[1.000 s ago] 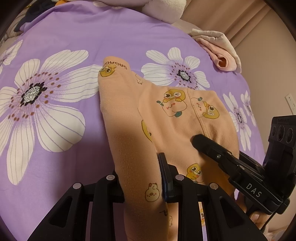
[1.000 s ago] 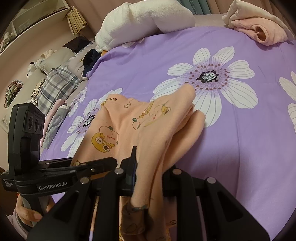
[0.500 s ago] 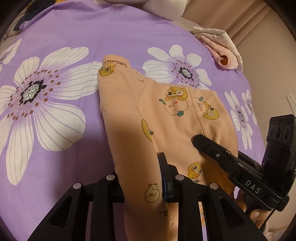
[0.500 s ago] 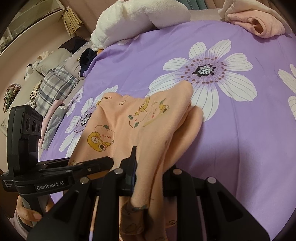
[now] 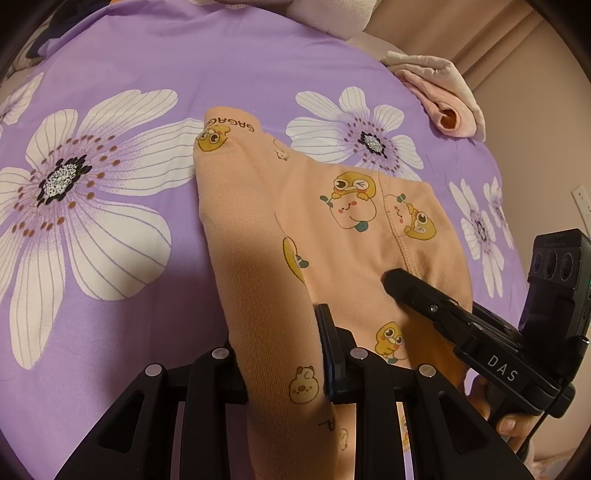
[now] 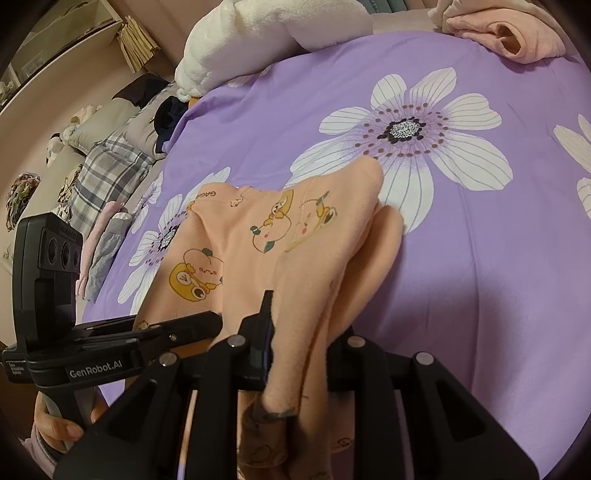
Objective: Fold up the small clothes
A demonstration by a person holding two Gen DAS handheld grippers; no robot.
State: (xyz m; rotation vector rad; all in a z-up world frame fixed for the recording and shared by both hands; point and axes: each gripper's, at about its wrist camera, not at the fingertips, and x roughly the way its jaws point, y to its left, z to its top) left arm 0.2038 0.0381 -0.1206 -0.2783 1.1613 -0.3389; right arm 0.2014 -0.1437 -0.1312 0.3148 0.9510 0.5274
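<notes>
Peach knit garment (image 5: pixel 343 236) printed with yellow cartoon ducks – lying on a purple bedsheet (image 5: pixel 229 70) patterned with white, dark-centred flowers; black tools; plaid fabric (image 6: pixel 107 177), perhaps grey-and-white.

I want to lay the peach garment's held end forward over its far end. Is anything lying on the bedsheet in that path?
Nothing visible does. Both the left gripper and the right gripper are shut on the peach garment, and the purple bedsheet around it is bare. The pink clothes lie well beyond it.

Both wrist views look low and close over the purple bedspread (image 5: pixel 110 295), sharing the peach garment (image 6: pixel 258 258).
</notes>
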